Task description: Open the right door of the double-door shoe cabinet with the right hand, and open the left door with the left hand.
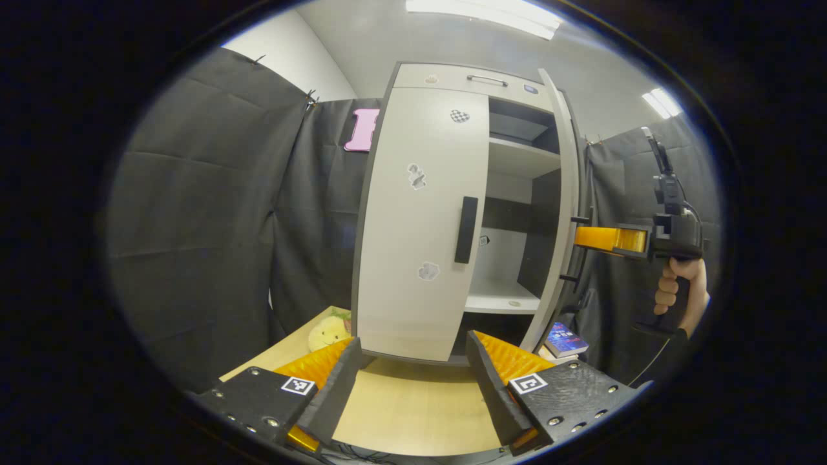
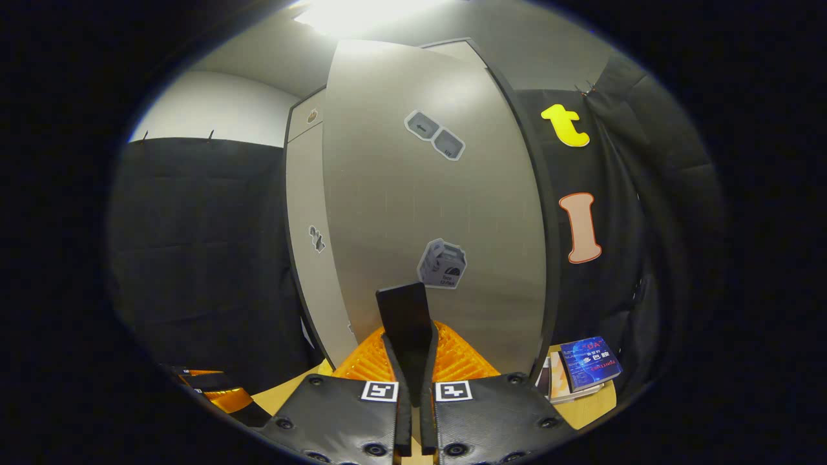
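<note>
The pale double-door shoe cabinet (image 1: 420, 213) stands on a wooden table. Its left door (image 1: 420, 258) is closed, with a black vertical handle (image 1: 466, 230). My left gripper (image 1: 413, 365) is open, low in front of that door and short of the handle, with nothing between its fingers. The right door (image 2: 439, 206) is swung out, its edge (image 1: 567, 213) facing the left gripper view. My right gripper (image 2: 411, 352) is shut on the right door's black handle (image 2: 405, 313). From the left gripper view that gripper (image 1: 585, 236) shows beside the open door, held by a hand (image 1: 675, 290).
Bare shelves (image 1: 517, 158) show inside the open half. A drawer with a metal pull (image 1: 488, 79) tops the cabinet. A yellow plush toy (image 1: 329, 332) lies left of the cabinet base and books (image 2: 585, 368) lie to its right on the table (image 1: 413, 407). Black cloth walls surround.
</note>
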The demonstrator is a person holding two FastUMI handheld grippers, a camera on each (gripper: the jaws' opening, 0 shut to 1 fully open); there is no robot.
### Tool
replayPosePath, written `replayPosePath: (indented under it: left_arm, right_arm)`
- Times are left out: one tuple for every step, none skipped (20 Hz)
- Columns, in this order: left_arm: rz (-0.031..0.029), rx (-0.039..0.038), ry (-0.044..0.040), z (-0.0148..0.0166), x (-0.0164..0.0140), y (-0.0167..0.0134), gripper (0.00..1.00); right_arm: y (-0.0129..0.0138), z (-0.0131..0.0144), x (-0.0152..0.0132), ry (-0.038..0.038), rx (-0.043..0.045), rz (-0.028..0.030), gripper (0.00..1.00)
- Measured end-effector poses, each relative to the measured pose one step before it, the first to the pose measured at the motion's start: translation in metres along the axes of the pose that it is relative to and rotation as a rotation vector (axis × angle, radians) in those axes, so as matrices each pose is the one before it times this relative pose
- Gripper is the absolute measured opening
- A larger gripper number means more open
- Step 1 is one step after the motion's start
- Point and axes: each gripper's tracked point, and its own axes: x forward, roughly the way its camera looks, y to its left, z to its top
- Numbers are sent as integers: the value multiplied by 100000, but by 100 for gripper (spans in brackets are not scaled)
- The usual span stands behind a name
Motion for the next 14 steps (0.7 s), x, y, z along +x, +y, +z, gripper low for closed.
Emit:
replayPosePath:
  left_arm:
    - [-649, -1236, 143, -185, 86, -804, 92]
    - [-1124, -1712, -127, -26, 12, -964, 93]
    - [-835, -1393, -293, 48, 175, -945, 93]
    - [-47, -663, -433, -66, 24, -728, 94]
    - [632, -57, -303, -208, 9, -536, 93]
    - [993, 223, -267, -153, 84, -573, 92]
    - [888, 306, -426, -11, -32, -544, 92]
    - [903, 317, -510, 82, -107, -443, 92]
    - [618, 133, -244, -162, -221, -426, 92]
    - [181, -54, -30, -108, -203, -438, 92]
    - [17, -35, 37, -172, -64, -412, 93]
    - [-130, 266, 425, -199, -20, -375, 93]
    - [-266, 600, 693, -148, 102, -381, 93]
    - [-214, 917, 375, -33, 302, -406, 93]
  right_arm:
    - [-258, -26, -281, 447, 241, 1483, 7]
    - [-350, -19, -456, 612, -29, 1552, 7]
    - [-389, 54, -371, 268, -177, 1196, 7]
    - [-377, 134, -437, 68, -457, 957, 7]
    - [-271, -12, -340, 66, -463, 837, 7]
    - [-370, 50, -418, 113, -163, 757, 7]
    - [-364, -43, -581, 47, 257, 619, 7]
    - [-507, -21, -556, 84, 726, 332, 7]
    - [-566, -9, -532, 124, 1313, 178, 7]
    - [-547, 89, -526, -71, 1080, 255, 7]
    - [-602, 84, -444, -231, 696, 376, 7]
    - [-578, 163, -398, -182, 427, 196, 6]
    - [-589, 53, -507, -122, 483, -231, 6]
    - [-665, 87, -433, -362, -163, -427, 6]
